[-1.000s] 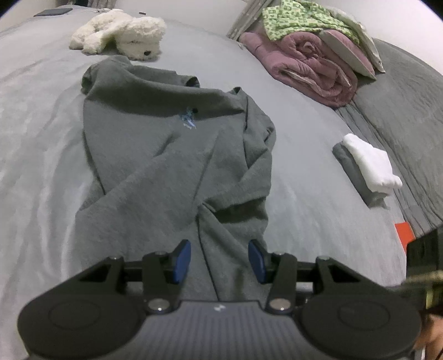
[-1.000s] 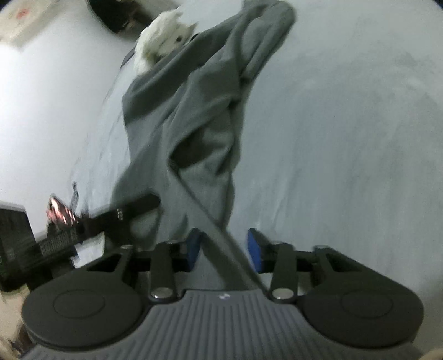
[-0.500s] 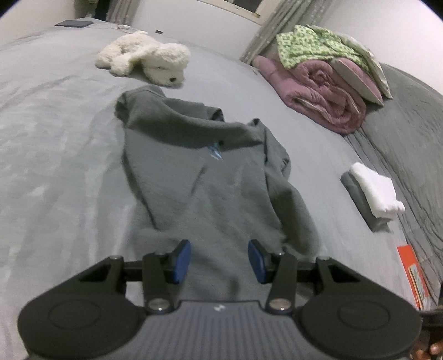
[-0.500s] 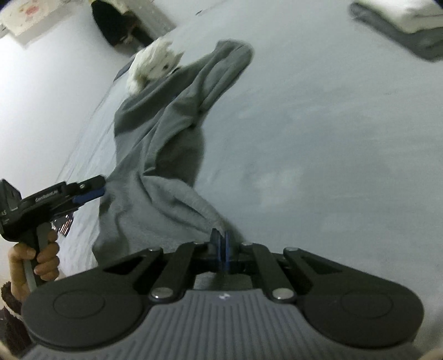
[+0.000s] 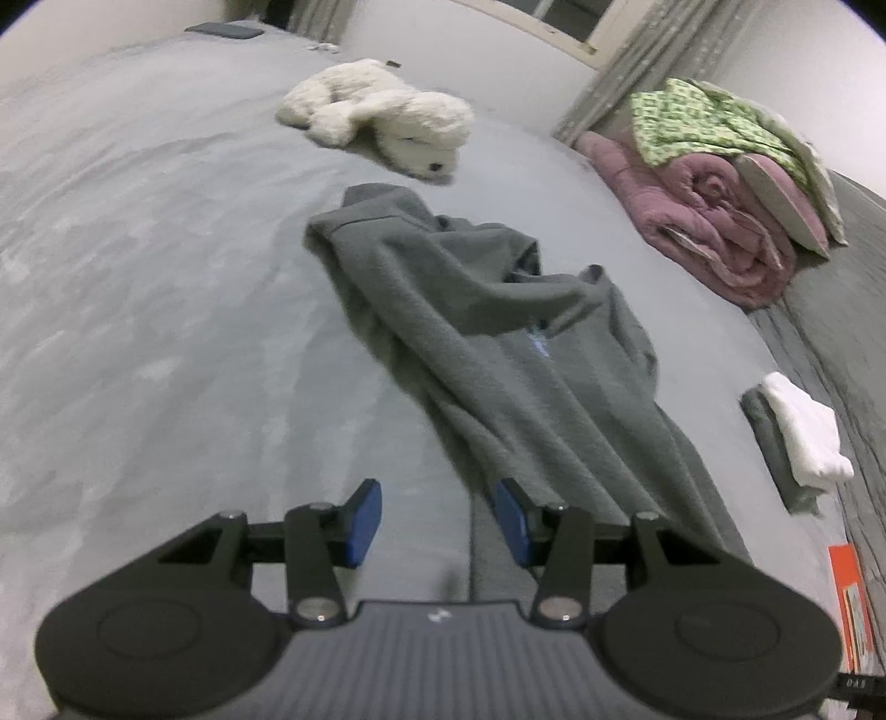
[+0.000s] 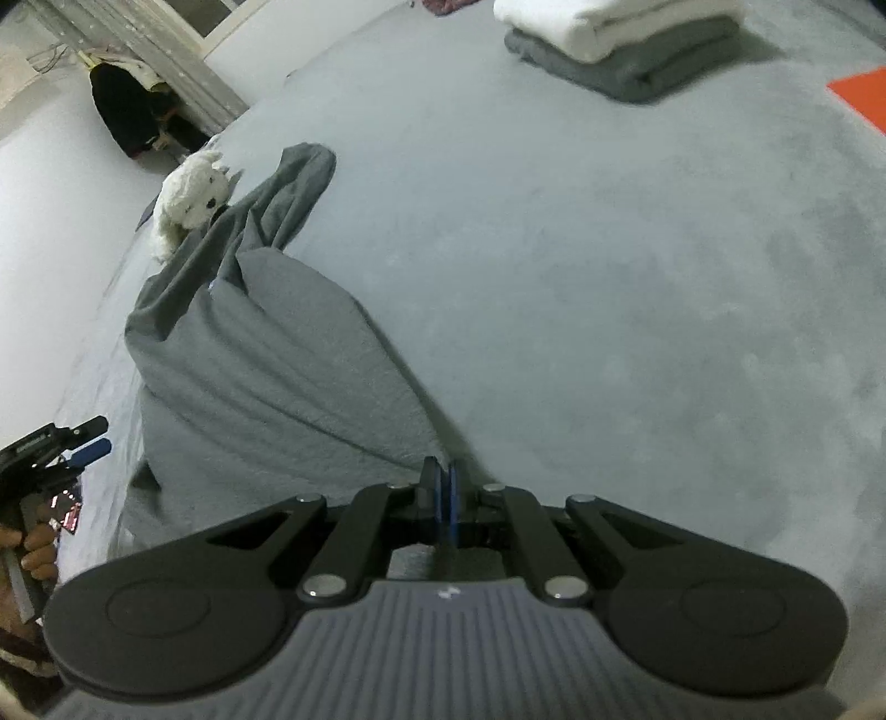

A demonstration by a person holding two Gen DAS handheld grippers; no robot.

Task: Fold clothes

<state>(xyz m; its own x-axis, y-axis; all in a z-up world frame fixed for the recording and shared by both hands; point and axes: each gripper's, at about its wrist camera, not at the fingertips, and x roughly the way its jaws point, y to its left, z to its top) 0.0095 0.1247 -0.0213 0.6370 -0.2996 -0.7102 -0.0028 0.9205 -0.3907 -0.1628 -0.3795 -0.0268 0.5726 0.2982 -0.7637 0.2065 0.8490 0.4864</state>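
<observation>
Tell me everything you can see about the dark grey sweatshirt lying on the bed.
The dark grey sweatshirt looks like soft fleece, with a small blue mark on its chest. It lies rumpled and unfolded along the grey bed, its far end near a white plush dog. The right hand-held gripper is shut on its near edge; the left hand-held gripper is open beside it.

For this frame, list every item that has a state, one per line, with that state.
Left gripper: open, holding nothing, over the bed.
Right gripper: shut on the grey sweatshirt's edge.
Grey sweatshirt: unfolded, rumpled, stretched along the bed.
Grey and white clothes: folded, stacked, white on top.
Pink quilt: rolled up, green cloth on top.
Plush dog: lying on its side.
</observation>
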